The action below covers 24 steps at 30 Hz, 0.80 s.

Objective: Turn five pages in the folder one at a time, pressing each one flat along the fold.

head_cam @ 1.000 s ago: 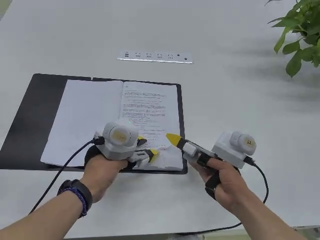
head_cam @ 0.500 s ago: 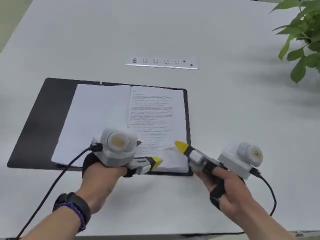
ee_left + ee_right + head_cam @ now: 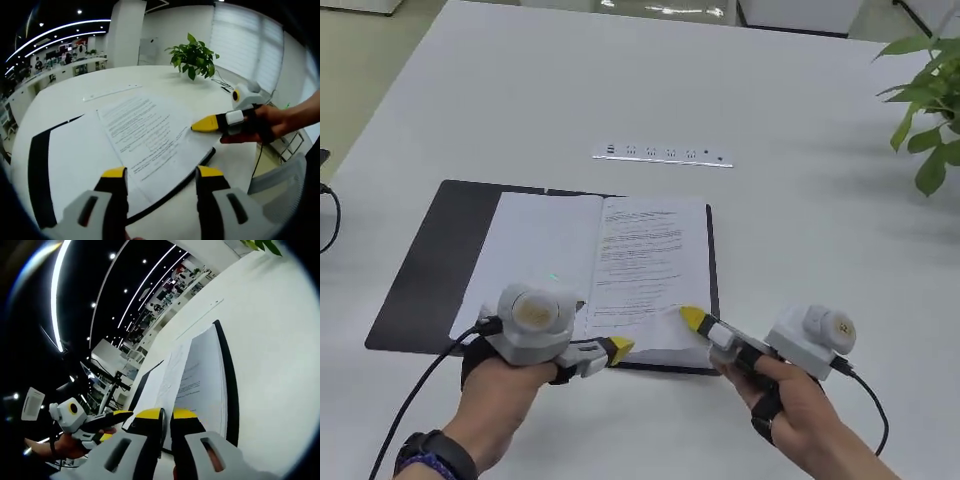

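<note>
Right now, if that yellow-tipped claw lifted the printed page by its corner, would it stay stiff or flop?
Probably flop: the printed page is a thin sheet lying flat, so it would likely droop. It looks light, needing little force. It seems bound at the fold of the folder, so it should swing over rather than slide away.

White table [image 3: 520, 80], plant [image 3: 192, 57], strip lights [image 3: 59, 300]

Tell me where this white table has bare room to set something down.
Bare white table lies right of the black folder up to the green leafy plant, and beyond the silver socket strip. Crowded: the folder's near edge, where the left gripper and right gripper sit.
</note>
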Available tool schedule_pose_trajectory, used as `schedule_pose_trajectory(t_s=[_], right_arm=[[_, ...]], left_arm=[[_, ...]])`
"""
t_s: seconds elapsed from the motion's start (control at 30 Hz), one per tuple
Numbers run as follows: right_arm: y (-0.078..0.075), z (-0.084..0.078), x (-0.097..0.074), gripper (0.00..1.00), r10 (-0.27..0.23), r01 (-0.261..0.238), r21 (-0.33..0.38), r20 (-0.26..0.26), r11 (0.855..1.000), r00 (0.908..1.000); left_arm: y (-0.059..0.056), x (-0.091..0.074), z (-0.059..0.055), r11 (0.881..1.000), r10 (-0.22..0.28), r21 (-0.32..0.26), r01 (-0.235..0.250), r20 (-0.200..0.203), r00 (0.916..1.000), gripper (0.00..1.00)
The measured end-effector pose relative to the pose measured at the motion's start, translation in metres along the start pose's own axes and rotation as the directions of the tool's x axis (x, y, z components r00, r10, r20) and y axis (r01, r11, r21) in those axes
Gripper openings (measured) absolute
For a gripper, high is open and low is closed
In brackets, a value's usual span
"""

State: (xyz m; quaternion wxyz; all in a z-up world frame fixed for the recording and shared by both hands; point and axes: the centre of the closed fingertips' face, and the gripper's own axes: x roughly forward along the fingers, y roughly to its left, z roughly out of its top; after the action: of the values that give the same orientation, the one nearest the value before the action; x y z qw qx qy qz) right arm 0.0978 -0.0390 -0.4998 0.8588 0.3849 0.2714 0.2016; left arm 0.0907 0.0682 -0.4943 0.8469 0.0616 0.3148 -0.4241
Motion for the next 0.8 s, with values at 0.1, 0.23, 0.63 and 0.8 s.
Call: schedule_pose_trajectory(t_s=[0.1,0.23,0.63,0.8], right_arm=[[0.007,0.0,0.002,0.0,0.01,-0.01,-0.003,-0.002,1.0,0.9999],[0.015,0.003,0.005,0.0,0.021,-0.021,-0.002,0.004,1.0,0.9998],[0.046,0.01,0.016,0.0,0.073,-0.073,-0.023,0.021,0.997,0.9971],[0.056,0.011,0.02,0.0,0.092,-0.091,-0.017,0.036,0.996,0.9951]], left_arm=[[0.004,-0.008,-0.002,1.0,0.009,-0.015,-0.01,-0.005,0.9999,0.54],[0.009,-0.018,-0.002,0.999,0.024,-0.022,-0.024,0.001,0.9997,0.55],[0.014,-0.038,0.002,0.999,0.04,-0.022,-0.04,0.028,0.9988,0.59],[0.015,-0.045,0.002,0.999,0.039,-0.015,-0.039,0.033,0.9987,0.6]])
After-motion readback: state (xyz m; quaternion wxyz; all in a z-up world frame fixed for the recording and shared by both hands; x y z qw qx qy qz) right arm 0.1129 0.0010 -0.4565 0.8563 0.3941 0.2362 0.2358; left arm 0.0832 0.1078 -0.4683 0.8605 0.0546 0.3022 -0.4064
